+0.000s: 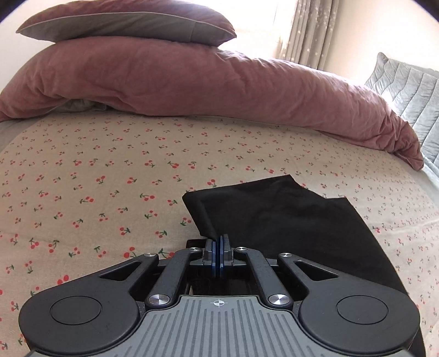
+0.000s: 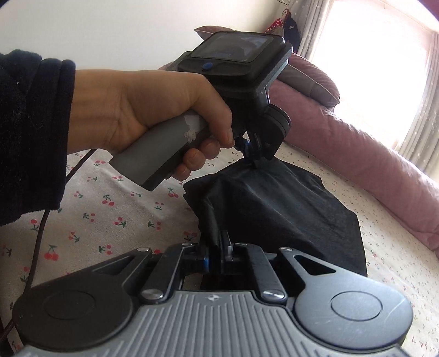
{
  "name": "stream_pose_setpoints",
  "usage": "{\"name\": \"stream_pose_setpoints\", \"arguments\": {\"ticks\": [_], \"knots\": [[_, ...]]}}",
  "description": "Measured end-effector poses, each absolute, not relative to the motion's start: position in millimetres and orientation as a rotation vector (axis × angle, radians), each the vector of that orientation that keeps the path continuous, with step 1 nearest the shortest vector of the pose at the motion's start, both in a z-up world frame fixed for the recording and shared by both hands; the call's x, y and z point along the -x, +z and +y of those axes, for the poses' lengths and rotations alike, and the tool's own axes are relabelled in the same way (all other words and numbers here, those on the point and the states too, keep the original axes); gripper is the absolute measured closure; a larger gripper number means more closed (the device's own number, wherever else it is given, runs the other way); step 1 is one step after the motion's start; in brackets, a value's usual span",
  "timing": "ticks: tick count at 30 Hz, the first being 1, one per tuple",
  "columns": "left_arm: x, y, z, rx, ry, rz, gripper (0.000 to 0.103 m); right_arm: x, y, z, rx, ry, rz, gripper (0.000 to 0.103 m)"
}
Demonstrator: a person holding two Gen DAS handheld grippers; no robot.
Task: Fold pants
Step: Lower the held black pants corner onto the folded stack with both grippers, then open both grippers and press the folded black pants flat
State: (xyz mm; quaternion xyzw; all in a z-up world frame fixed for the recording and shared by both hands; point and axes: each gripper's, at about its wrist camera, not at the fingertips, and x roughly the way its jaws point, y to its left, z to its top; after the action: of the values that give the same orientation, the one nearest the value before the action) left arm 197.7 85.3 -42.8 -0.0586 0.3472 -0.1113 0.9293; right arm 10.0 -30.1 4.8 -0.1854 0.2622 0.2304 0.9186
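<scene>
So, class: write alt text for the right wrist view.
The right gripper is shut on an edge of the black pants, lying on a cherry-print sheet. Ahead, a hand holds the left gripper, pinching the pants too.

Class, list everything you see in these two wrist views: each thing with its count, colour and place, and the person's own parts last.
pants: one, black, on the sheet, an edge pinched in both grippers
bed sheet: one, beige with red cherries, under the pants
duvet: one, dusty pink, bunched along the far side
pillow: one, pink and grey, atop the duvet
quilted cushion: one, grey, far right
curtain: one, grey, by the window
left gripper: black, shut on pants
right gripper: black, shut on pants
hand: one, grips the left gripper's handle
sleeve: dark
</scene>
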Motion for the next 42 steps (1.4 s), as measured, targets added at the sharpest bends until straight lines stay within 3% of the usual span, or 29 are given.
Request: {"name": "stream_pose_setpoints", "arguments": {"ticks": [8, 11, 15, 23, 25, 27, 34, 35, 36, 42], "knots": [[-207, -43, 86, 0.144, -0.216, 0.713, 0.101, -33, 16, -51, 0.069, 0.526, 0.58, 0.102], [-203, -41, 98, 0.191, -0.2, 0.716, 0.094, -39, 14, -53, -0.025, 0.548, 0.605, 0.093], [-183, -33, 105, 0.183, -0.152, 0.722, 0.094, -46, 16, -59, -0.111, 0.687, 0.713, 0.069], [-143, -7, 117, 0.372, -0.13, 0.806, 0.093, -44, 77, -135, -0.089, 0.554, 0.656, 0.064], [-134, -7, 102, 0.327, -0.151, 0.82, 0.084, -56, 82, -164, -0.121, 0.479, 0.669, 0.064], [-132, -12, 90, 0.272, -0.12, 0.831, 0.059, -73, 78, -191, -0.167, 0.397, 0.725, 0.067], [-139, -39, 89, 0.25, -0.089, 0.858, 0.069, -98, 45, -201, -0.165, 0.274, 0.866, 0.072], [-139, -37, 88, 0.241, -0.099, 0.841, 0.088, -101, 38, -195, -0.145, 0.271, 0.891, 0.072], [-138, -34, 88, 0.237, -0.113, 0.825, 0.091, -101, 33, -190, -0.131, 0.268, 0.909, 0.072], [-142, -35, 88, 0.206, -0.125, 0.821, 0.094, -98, 18, -174, -0.079, 0.241, 0.935, 0.067]]}}
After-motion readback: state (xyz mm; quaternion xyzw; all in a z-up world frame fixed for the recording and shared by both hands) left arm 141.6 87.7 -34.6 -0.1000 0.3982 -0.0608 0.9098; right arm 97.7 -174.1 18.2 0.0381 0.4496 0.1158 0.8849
